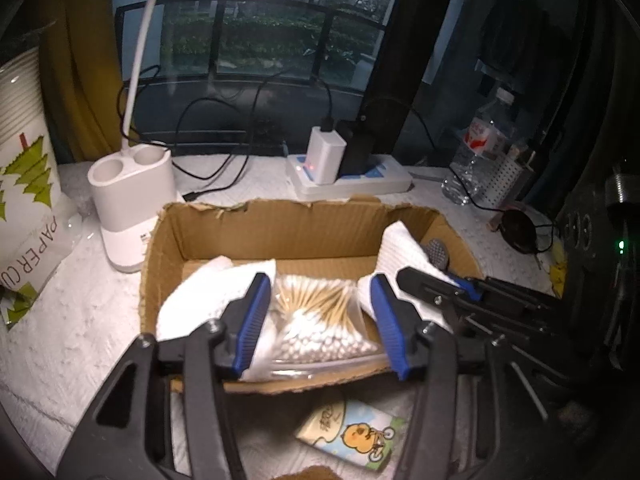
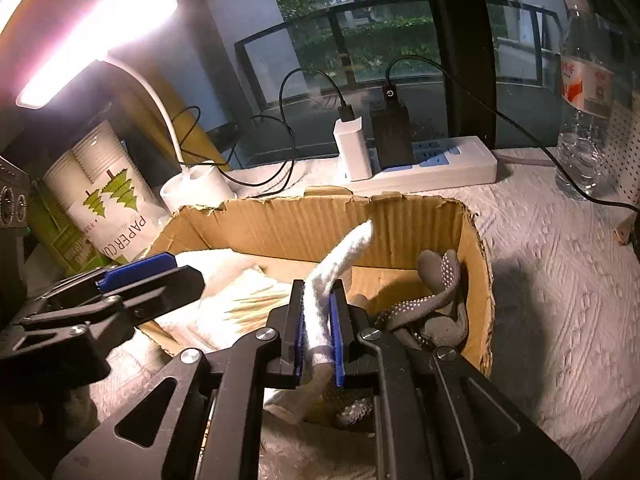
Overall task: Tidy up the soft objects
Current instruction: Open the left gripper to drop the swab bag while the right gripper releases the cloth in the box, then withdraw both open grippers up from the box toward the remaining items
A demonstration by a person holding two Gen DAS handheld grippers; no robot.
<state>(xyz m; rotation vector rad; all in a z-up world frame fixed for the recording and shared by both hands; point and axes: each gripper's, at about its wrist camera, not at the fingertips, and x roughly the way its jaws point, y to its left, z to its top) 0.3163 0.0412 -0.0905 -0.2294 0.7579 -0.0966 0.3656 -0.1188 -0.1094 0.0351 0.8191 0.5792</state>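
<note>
On a desk covered with white textured padding (image 2: 560, 300), before a dusk-lit window, a torn brown cardboard box (image 1: 256, 232) holds a clear bag of cotton swabs (image 1: 320, 320). The left gripper (image 1: 320, 320) hangs wide open over the bag. The right gripper (image 2: 318, 336) pinches a white knitted cloth (image 2: 344, 256) above the box.

dim room | lamp (image 2: 96, 36) glare top-left | fisheye-bent, dark edges
</note>
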